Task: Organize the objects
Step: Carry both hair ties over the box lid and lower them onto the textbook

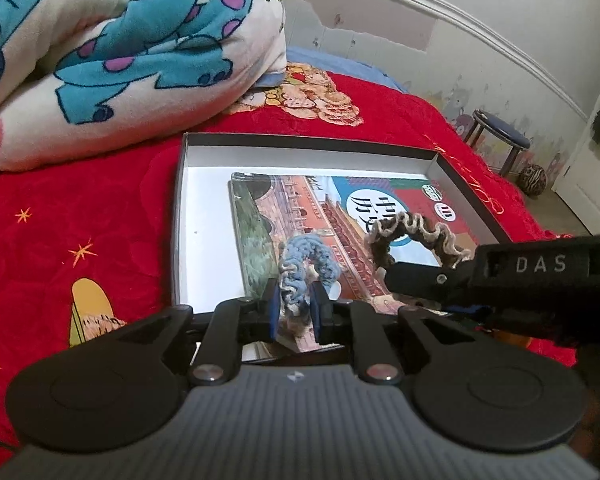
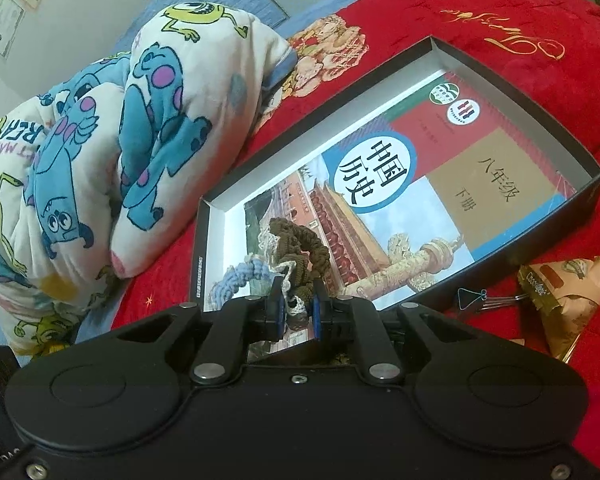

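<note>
A shallow black box [image 1: 179, 216] with a white inside lies on the red bedspread and holds a history textbook [image 1: 300, 216]. My left gripper [image 1: 296, 308] is shut on a blue knitted scrunchie [image 1: 306, 264] and holds it over the book's near edge. My right gripper [image 2: 296, 308] is shut on a brown and cream scrunchie [image 2: 300, 248], also over the book [image 2: 440, 184]; it shows from the side in the left wrist view, with that scrunchie [image 1: 416, 228] hanging from it. The blue scrunchie [image 2: 240, 276] shows just left of the brown one. The box wall [image 2: 199, 248] is below both.
A folded cartoon blanket [image 1: 112, 48] lies left of and behind the box. A snack packet [image 2: 568, 296] and a binder clip [image 2: 476, 298] lie on the bedspread [image 1: 80, 216] right of the box. A stool [image 1: 500, 136] stands beyond the bed.
</note>
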`<state>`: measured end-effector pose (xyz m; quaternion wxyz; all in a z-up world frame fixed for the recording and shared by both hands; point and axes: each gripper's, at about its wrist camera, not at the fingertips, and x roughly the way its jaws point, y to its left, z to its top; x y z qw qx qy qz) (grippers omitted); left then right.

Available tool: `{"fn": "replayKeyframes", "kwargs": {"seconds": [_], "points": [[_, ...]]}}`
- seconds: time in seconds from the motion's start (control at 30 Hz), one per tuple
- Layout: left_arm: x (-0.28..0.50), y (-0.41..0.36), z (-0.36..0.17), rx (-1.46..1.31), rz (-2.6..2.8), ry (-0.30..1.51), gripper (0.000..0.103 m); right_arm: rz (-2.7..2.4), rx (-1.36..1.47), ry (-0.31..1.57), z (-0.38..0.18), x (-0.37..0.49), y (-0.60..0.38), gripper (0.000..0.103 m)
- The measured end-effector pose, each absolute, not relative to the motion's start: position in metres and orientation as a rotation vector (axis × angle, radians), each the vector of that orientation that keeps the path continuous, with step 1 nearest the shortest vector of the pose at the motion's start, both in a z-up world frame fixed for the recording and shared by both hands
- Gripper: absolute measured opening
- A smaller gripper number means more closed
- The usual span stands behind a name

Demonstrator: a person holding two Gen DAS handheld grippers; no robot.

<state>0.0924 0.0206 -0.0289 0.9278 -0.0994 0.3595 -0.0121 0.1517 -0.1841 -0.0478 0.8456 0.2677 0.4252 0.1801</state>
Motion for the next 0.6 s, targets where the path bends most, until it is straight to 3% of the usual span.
{"fn": "replayKeyframes", "kwargs": {"seconds": [0.6], "points": [[0.0957, 0.0195, -0.0355, -0.206, -0.024, 0.772, 0.041, 0.382, 0.580, 0.943, -0.0537, 0.1545, -0.1821, 0.015]]}}
